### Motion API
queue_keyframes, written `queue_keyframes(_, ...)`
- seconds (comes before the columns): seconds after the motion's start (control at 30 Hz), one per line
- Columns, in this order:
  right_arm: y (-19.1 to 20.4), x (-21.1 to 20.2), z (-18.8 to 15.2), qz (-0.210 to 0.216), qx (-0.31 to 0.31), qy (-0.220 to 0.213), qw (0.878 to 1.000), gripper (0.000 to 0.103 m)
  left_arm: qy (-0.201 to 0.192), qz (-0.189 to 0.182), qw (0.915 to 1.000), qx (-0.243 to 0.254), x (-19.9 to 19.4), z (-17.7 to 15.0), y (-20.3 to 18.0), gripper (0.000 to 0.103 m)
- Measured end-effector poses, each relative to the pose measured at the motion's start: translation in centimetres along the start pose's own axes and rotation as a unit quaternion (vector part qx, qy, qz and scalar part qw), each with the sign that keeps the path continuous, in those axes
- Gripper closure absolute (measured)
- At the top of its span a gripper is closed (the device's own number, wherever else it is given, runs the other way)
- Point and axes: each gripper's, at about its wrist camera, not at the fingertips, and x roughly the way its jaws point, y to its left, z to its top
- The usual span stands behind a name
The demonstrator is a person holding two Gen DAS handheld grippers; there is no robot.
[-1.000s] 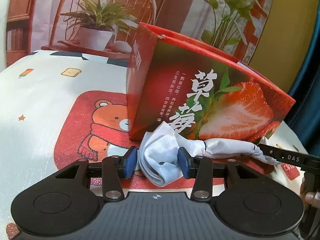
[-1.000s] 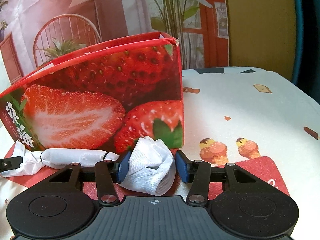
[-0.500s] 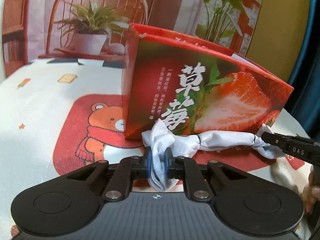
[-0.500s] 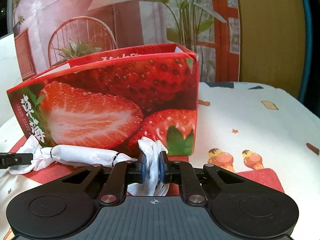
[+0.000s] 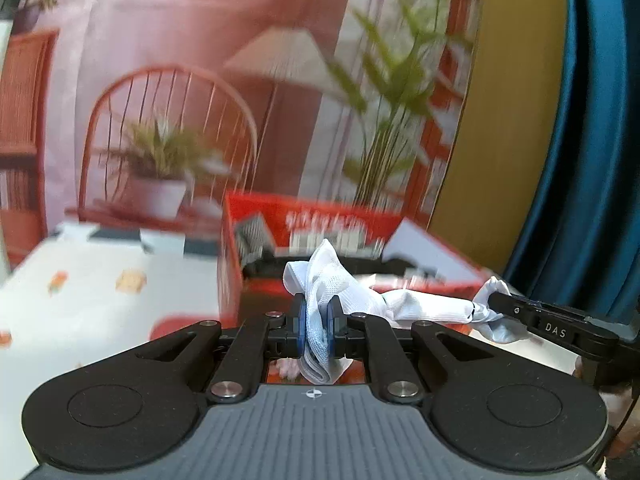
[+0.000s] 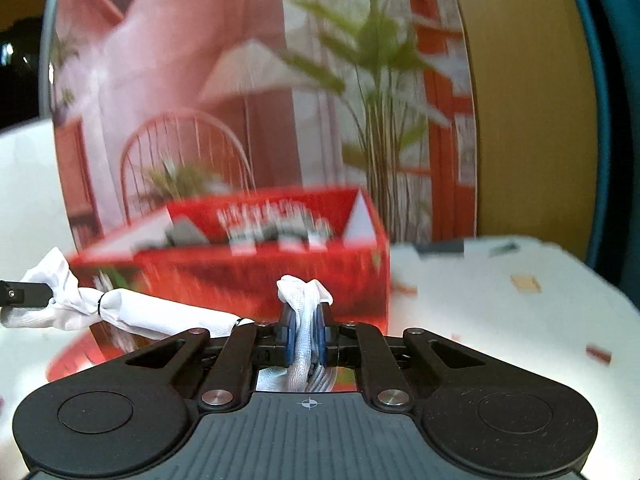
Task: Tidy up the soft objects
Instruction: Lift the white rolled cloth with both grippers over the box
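Note:
A long white cloth roll (image 5: pixel 424 306), tied near both ends, hangs stretched between my two grippers. My left gripper (image 5: pixel 316 320) is shut on its left end. My right gripper (image 6: pixel 306 332) is shut on its right end (image 6: pixel 304 300). The roll (image 6: pixel 160 316) is held in the air in front of an open red strawberry box (image 6: pixel 280 276), about level with its rim. The box (image 5: pixel 312 232) holds dark and light items, blurred. The other gripper's tip shows at the right of the left wrist view (image 5: pixel 552 326) and at the left edge of the right wrist view (image 6: pixel 24 294).
The box stands on a white tablecloth (image 6: pixel 500 300) with cartoon prints and a red patch (image 5: pixel 180 322). A printed backdrop with a chair and plants (image 5: pixel 168 152) stands behind. A yellow wall (image 6: pixel 528 100) and blue curtain (image 5: pixel 592 140) are at the right.
Both grippers closed on the cloth ends, then lifted the roll from the table up to the box rim. The box's open top has come into view.

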Motion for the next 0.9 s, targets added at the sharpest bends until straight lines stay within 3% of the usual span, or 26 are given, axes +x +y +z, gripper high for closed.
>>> queue_keyframes(0.2, -0.4, 0.5, 5.3, 0.015, 0.001, -0.029, 0.999, 0.093, -0.013, 0.008, 0.9999, 0.002, 0.7, 3.5, -0.4, 0.092)
queue_keyframes(0.4, 0.0, 3.5, 8.9, 0.0, -0.026, -0.034, 0.999, 0.093, -0.013, 0.051, 0.9977, 0.042, 3.9, 6.9, -1.3, 0.092)
queue_keyframes(0.6, 0.5, 7.2, 9.6, -0.022, -0.026, -0.011, 0.999, 0.093, 0.004, 0.083, 0.9949, 0.057, 8.2, 8.3, -1.3, 0.092)
queue_keyframes(0.9, 0.4, 12.4, 7.8, -0.035, -0.018, 0.051, 0.998, 0.093, 0.069, 0.082, 0.9922, 0.064, 14.0, 6.6, -0.4, 0.092)
